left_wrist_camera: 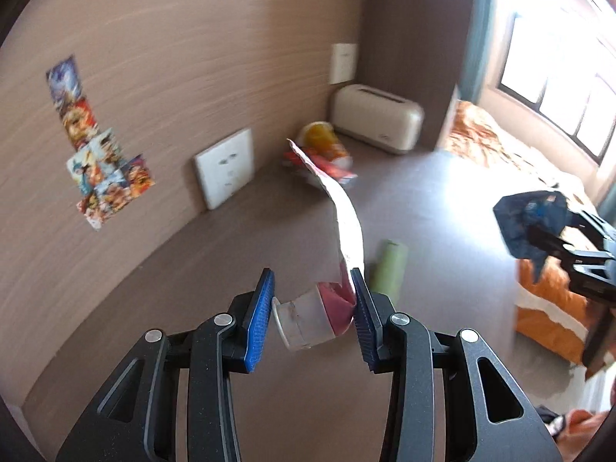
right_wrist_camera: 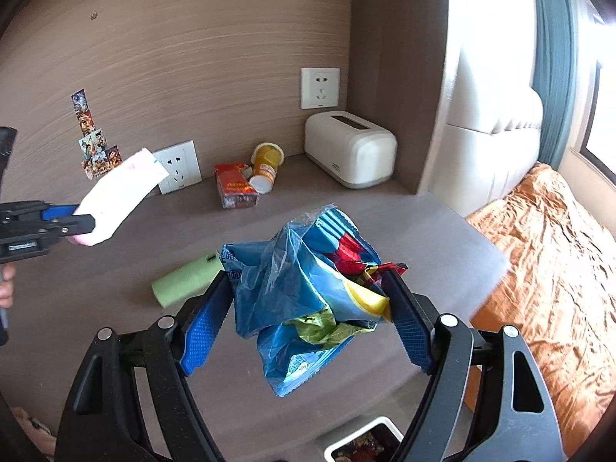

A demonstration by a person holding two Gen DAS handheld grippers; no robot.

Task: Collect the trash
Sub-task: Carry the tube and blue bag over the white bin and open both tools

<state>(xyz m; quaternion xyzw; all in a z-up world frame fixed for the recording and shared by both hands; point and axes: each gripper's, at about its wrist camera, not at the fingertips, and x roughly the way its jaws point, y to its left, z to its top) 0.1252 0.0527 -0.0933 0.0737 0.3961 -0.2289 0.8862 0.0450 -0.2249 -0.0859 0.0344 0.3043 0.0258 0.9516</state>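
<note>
Above the grey desk [right_wrist_camera: 442, 231], the right gripper [right_wrist_camera: 308, 304] clamps a crumpled blue wrapper [right_wrist_camera: 300, 288] over a white bin [right_wrist_camera: 365, 442] holding wrappers; the left gripper [left_wrist_camera: 313, 315] pinches a pink-and-white tube [left_wrist_camera: 319, 315].

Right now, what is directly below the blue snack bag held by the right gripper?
Below the blue snack bag in the right gripper sits a white-rimmed bin at the desk edge, with colourful wrappers inside. The gripper frame covers most of the bin.

Glossy crinkled plastic wrapper [right_wrist_camera: 308, 292]; matt smooth tabletop [right_wrist_camera: 404, 223].
</note>
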